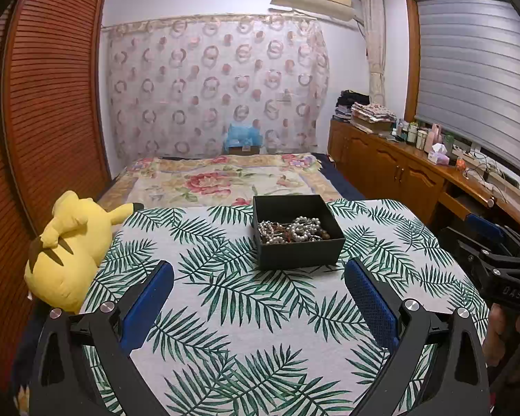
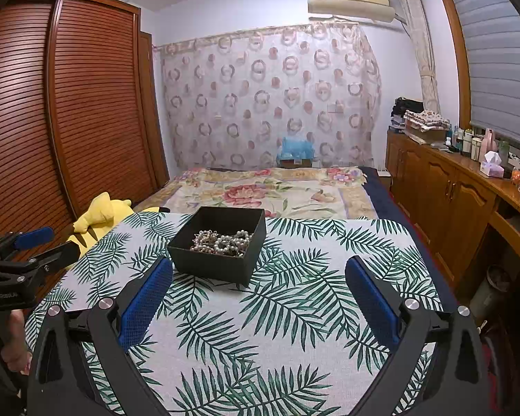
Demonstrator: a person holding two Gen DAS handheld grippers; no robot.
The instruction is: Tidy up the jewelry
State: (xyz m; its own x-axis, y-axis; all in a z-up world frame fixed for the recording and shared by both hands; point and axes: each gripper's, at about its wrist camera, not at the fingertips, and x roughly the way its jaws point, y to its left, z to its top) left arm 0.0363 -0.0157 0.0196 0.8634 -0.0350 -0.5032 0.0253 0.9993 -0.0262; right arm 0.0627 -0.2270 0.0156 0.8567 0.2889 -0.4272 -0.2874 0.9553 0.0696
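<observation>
A black open box (image 1: pixel 296 249) stands on the leaf-print cloth (image 1: pixel 225 312), holding a tangled heap of pearl and bead jewelry (image 1: pixel 291 230). My left gripper (image 1: pixel 258 270) is open and empty, just short of the box. The box (image 2: pixel 211 263) and jewelry (image 2: pixel 222 241) also show in the right wrist view, ahead and left of my right gripper (image 2: pixel 258 270), which is open and empty. The right gripper shows at the left view's right edge (image 1: pixel 485 242); the left gripper shows at the right view's left edge (image 2: pixel 31 242).
A yellow plush toy (image 1: pixel 66 249) lies at the cloth's left edge. Beyond is a bed with a floral blanket (image 1: pixel 225 176). A wooden wardrobe (image 1: pixel 52 86) stands left; a wooden cabinet (image 1: pixel 398 166) with bottles and a tissue box runs along the right.
</observation>
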